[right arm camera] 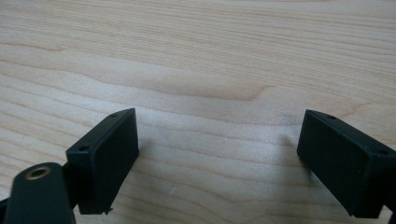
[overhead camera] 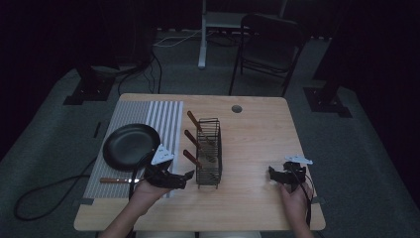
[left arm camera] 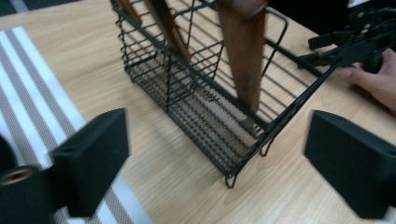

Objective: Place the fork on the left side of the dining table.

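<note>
Near the middle of the worktop (overhead camera: 257, 129) stands a black wire basket (overhead camera: 208, 152) holding three wooden-handled utensils (overhead camera: 193, 141) that lean toward the left edge. The left hand-held gripper (overhead camera: 182, 177) sits just beside the basket's near left corner, pointing at it, jaws spread with nothing between them. In the left gripper view the basket (left arm camera: 205, 100) stands ahead of the jaws, apart from both. A black frying pan (overhead camera: 130, 145) rests on a striped mat (overhead camera: 143, 134) by the left edge, and a wooden-handled knife (overhead camera: 119, 180) lies on the mat in front of the pan. The right hand-held gripper (overhead camera: 275, 174) rests near the front right corner, jaws spread over bare wood.
</note>
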The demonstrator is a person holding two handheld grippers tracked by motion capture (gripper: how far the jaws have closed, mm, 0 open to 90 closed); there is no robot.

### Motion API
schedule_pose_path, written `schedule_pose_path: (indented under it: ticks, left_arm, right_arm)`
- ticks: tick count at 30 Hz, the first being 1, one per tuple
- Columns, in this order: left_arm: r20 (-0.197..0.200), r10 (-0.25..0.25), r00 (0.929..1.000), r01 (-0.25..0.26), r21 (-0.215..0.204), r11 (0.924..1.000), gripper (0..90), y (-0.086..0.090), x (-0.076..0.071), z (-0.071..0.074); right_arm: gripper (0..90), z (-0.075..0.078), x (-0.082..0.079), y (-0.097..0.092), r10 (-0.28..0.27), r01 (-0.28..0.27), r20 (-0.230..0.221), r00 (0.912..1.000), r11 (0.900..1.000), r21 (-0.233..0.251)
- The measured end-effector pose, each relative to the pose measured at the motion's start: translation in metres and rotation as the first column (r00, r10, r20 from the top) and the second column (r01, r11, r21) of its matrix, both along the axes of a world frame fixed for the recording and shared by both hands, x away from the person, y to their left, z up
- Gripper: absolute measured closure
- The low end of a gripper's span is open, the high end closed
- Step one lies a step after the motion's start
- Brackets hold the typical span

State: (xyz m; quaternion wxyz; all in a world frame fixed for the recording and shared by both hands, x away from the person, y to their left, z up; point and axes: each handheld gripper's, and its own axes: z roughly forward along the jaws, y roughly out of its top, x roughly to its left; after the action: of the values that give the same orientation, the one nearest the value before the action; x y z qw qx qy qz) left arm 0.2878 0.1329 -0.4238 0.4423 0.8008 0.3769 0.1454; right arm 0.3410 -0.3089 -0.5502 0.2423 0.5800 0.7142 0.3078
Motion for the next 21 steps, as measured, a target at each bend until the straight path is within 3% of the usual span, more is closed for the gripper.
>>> schedule_pose_path:
  ticks: [8,12,21]
  left_arm:
    - [-0.004,-0.005,1.0,0.005,-0.035,0.9994,20.6,-0.008,0.009,0.003]
    - [0.01,-0.018,0.9998,0.018,-0.012,0.9998,24.2,-0.014,0.012,0.004]
    - [-0.006,-0.003,1.0,0.003,-0.045,0.999,47.6,-0.017,0.02,0.001]
  right_arm:
    - [12.3,0.0,0.0,0.0,0.0,0.0,0.0,1.0,1.0,0.0]
    - [12.3,0.0,0.0,0.0,0.0,0.0,0.0,1.0,1.0,0.0]
    - [12.3,0.0,0.0,0.0,0.0,0.0,0.0,1.0,1.0,0.0]
